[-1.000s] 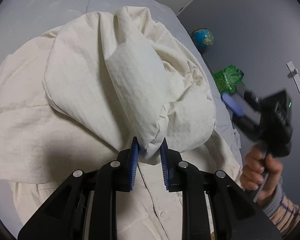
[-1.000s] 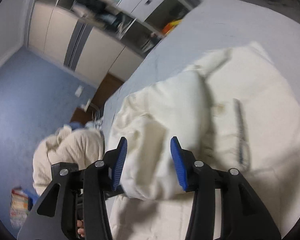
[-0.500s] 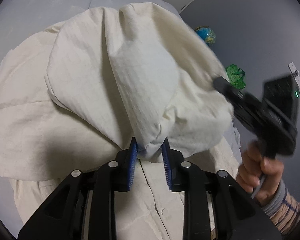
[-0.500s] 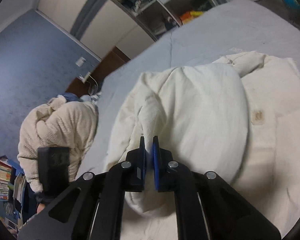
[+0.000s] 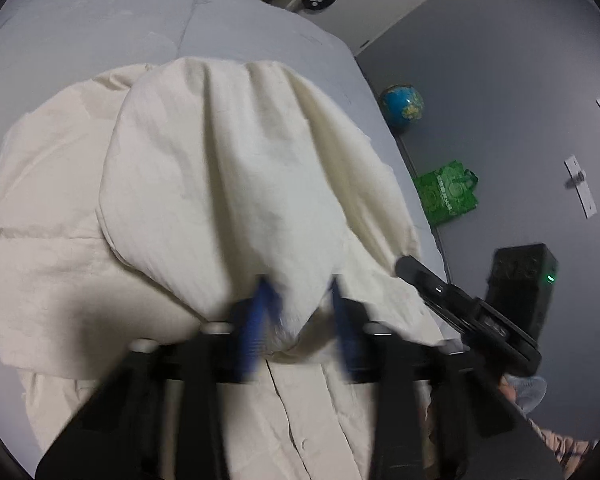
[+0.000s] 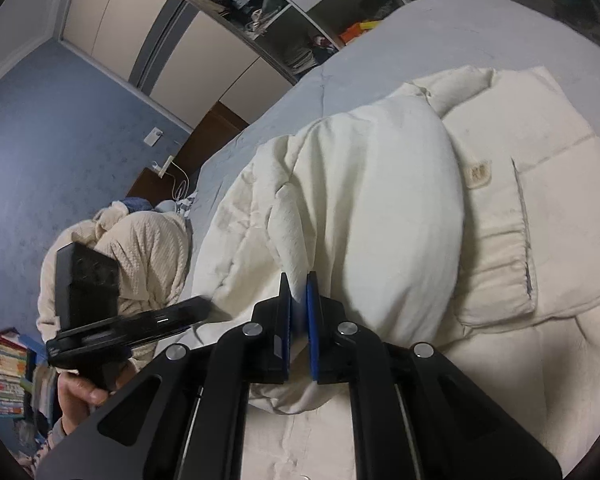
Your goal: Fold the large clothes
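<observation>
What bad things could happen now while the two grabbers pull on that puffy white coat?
1. The right gripper pinches only a thin fold of the coat, so the fold might slip out when pulled.
2. The left gripper is closing on a fat bunch of cloth, and the puffy stuff may squeeze out sideways.
3. The lifted part bulges unevenly, so it could land crooked on the bed.
</observation>
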A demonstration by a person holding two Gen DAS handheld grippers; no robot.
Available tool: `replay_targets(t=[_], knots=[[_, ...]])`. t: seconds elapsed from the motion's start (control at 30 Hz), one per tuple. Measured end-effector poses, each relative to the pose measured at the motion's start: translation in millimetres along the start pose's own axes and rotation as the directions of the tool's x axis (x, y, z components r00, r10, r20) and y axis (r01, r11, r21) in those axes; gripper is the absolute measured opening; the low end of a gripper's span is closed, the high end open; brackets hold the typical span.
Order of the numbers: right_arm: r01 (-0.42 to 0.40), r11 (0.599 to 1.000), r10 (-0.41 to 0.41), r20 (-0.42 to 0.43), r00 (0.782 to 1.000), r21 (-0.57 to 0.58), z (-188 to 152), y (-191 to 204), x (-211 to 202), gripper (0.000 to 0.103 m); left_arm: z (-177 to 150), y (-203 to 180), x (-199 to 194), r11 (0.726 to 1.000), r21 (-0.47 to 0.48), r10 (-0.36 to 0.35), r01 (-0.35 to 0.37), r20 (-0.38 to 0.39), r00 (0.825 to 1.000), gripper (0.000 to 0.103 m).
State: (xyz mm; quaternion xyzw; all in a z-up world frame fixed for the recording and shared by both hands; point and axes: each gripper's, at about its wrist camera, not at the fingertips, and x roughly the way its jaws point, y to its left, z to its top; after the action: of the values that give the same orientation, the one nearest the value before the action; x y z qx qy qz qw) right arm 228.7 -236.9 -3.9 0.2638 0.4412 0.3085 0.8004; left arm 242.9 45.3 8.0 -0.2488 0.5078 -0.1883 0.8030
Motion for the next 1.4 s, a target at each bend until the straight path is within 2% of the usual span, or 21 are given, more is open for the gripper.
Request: replay_targets(t=[0.13, 0.3, 0.4, 0.6, 0.77, 0.9, 1.13, 1.17, 1.3, 1.4], knots=[[0.039, 0.998, -0.039, -0.001, 0.999, -0.043, 0.7, 6.3, 0.7, 0.005, -2.0, 1.6, -0.3, 0.999, 0.009, 0.031, -0.031, 0.001, 1.0, 0.012], [0.064, 0.996, -0.067, -0.054, 0.996, -0.062, -16.3, -4.3, 13.5, 0.005, -14.7, 21.4, 8.4, 0.997, -0.033, 0.06, -0.063, -0.076, 0.995, 0.012], [0.04, 0.998, -0.043, -0.067, 0.997, -0.054, -27.0, -9.6, 17.6, 0.005, -22.7, 31.1, 18.2, 0.994, -0.046, 0.096, -0.101, -0.11, 0.989, 0.013], [0.052, 0.991, -0.06, -0.058, 0.997, -0.124, -36.7, -1.1, 17.5, 0.007, -31.3, 44.4, 19.3, 0.991, -0.077, 0.102, -0.111, -0.113, 0.988, 0.021], [0.15, 0.95, -0.169, -0.049, 0.984, -0.273, -48.7, 8.0, 27.4, 0.008, -47.0, 64.7, 18.4, 0.988, -0.078, 0.127, -0.136, -0.111, 0.986, 0.03], [0.161, 0.942, -0.184, -0.052, 0.982, -0.294, -52.9, 1.1, 38.4, 0.008, -51.0, 74.7, 24.4, 0.984, -0.085, 0.149, -0.159, -0.11, 0.983, 0.032], [0.047, 0.979, -0.045, 0.017, 0.999, -0.199, -41.3, -3.7, 8.3, 0.008, -51.8, 74.4, 11.0, 0.984, -0.071, 0.158, -0.166, -0.11, 0.981, 0.03], [0.038, 0.985, -0.035, 0.023, 0.999, -0.166, -36.8, -8.3, 6.5, 0.013, -52.1, 74.0, 10.3, 0.984, -0.069, 0.158, -0.166, -0.111, 0.981, 0.03], [0.083, 0.99, -0.081, 0.014, 0.997, -0.115, -26.6, -24.0, 14.1, 0.015, -53.0, 70.9, 7.5, 0.984, -0.064, 0.159, -0.167, -0.113, 0.981, 0.025], [0.049, 0.997, -0.048, 0.018, 0.999, -0.063, -22.7, -32.6, 16.7, 0.015, -52.2, 71.4, 6.7, 0.983, -0.068, 0.161, -0.169, -0.115, 0.98, 0.025]])
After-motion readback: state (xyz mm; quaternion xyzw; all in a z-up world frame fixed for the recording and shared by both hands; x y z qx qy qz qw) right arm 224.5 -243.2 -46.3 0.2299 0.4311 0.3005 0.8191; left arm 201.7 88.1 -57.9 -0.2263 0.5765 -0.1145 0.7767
